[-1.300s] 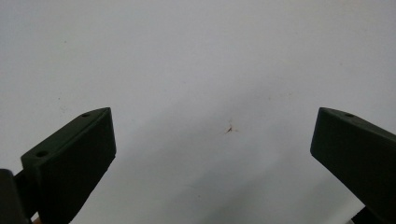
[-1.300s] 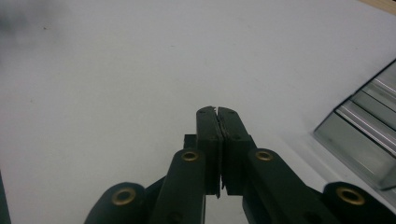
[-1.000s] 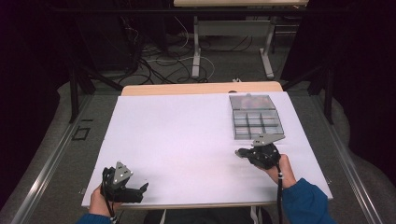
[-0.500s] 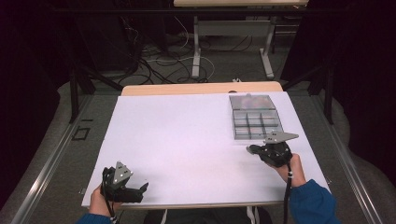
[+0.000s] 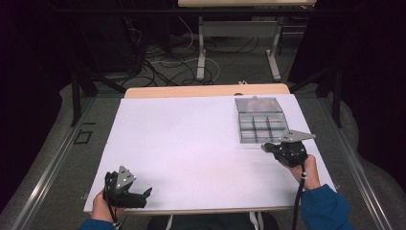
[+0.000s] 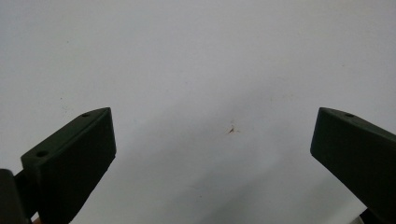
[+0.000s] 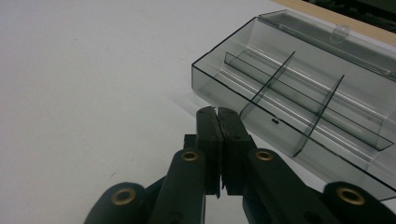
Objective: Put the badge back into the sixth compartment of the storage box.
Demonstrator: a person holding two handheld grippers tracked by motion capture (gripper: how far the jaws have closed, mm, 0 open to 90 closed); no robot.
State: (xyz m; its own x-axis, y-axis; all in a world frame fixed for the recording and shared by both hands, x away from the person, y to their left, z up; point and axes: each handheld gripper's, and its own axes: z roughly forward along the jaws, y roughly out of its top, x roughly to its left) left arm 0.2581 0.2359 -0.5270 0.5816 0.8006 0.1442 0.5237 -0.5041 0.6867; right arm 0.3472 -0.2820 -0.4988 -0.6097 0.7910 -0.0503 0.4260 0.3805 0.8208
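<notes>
One compartment box [image 5: 261,121], two hand-held grippers [image 5: 287,149].

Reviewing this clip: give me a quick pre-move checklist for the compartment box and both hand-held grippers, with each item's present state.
1. Compartment box lid open, compartments reachable: ok.
2. Compartments free of loose parts: cannot tell; one tiny dark speck lies near a divider in the right gripper view, otherwise they look bare.
3. Right hand-held gripper jaws pressed together with nothing between them: ok.
4. Right hand-held gripper apart from the box: ok; it sits just short of the near wall, not touching.
5. Left hand-held gripper jaws wide open, nothing between them: ok.
6. White table between the grippers free of obstacles: ok.
</notes>
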